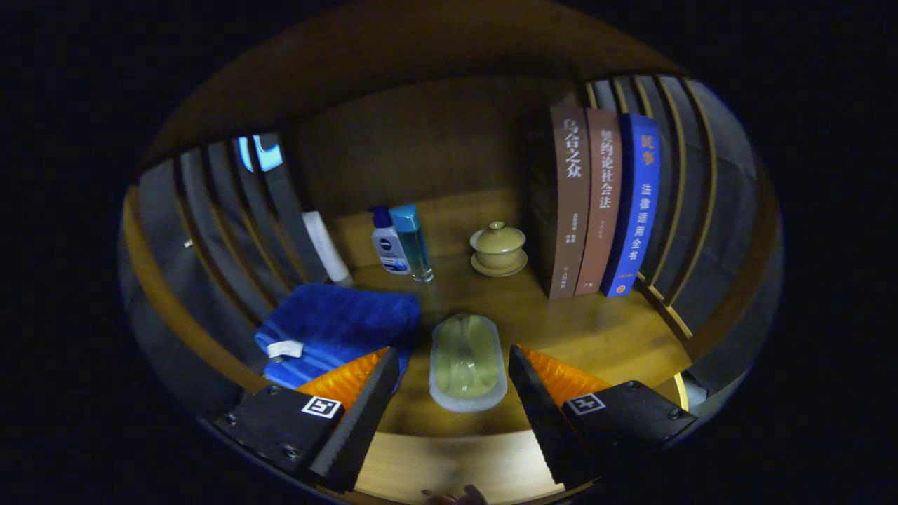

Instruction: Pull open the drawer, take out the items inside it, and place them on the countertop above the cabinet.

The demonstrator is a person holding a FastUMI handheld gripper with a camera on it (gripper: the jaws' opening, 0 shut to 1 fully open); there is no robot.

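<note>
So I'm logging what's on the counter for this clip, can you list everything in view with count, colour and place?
soap dish: 1, pale grey with a greenish inside, on the countertop between the fingers
towel: 1, blue, folded, beside the dish
bottles: 2, one white and blue, one clear with a blue cap, standing together beyond the towel
white cylinder: 1, white, leaning by the slatted side, next to the bottles
lidded cup on saucer: 1, beige, beyond the dish
books: 3, two brown and one blue, upright beside the cup
countertop: 1, wood
hand-held gripper: 1, fingers open, either side of the dish, not touching it
</note>
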